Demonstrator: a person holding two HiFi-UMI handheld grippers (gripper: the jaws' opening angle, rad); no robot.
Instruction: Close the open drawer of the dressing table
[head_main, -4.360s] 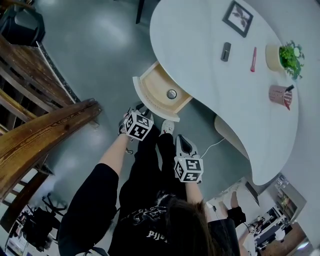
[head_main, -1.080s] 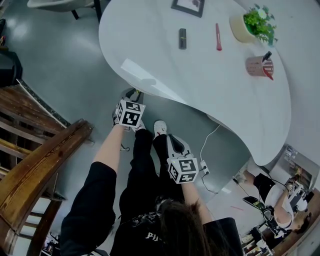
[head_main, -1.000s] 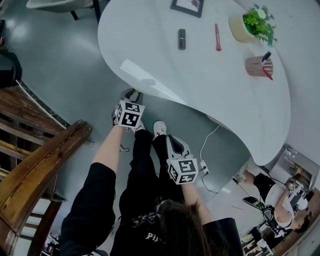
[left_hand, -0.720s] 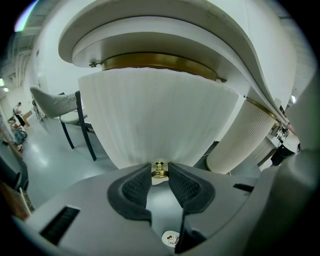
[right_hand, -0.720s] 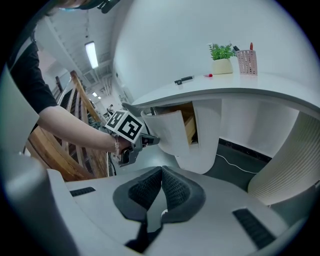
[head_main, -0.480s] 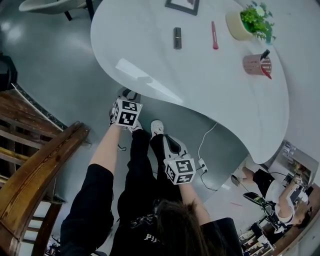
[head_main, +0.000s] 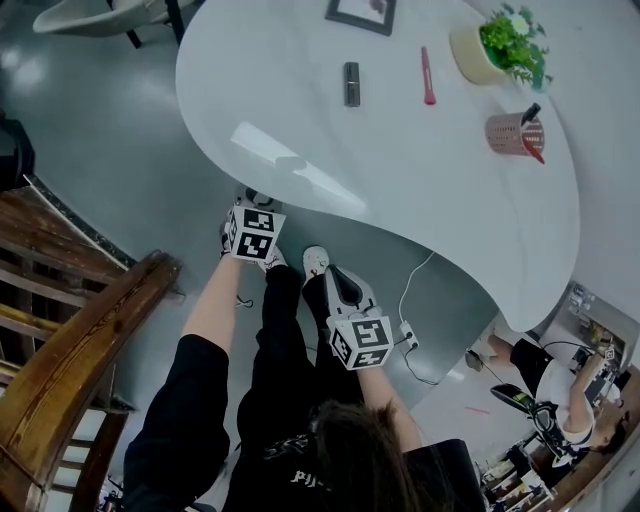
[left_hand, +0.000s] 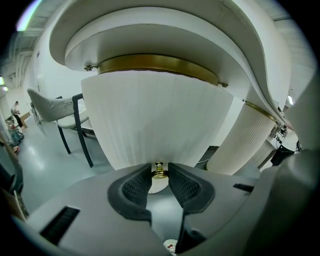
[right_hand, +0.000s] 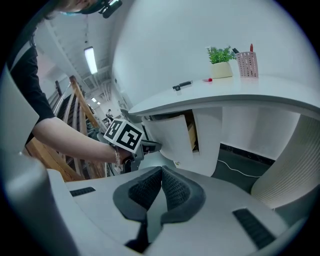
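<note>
Under the curved lip of the dressing table (head_main: 330, 150), your left gripper (head_main: 256, 200) has the drawer's (left_hand: 155, 120) small brass knob (left_hand: 159, 173) pinched between its pad tips, jaws partly apart around it. Your right gripper (right_hand: 161, 171) hangs by your legs, jaws pressed together, nothing in them. From above, no drawer pokes out past the tabletop, so it's nearly home, I'd say. But the right gripper view shows a sliver of wooden side (right_hand: 192, 131) behind the front, so a last short push looks needed. The front itself is white, ribbed and bowed outward, under a brass band (left_hand: 160, 65).
</note>
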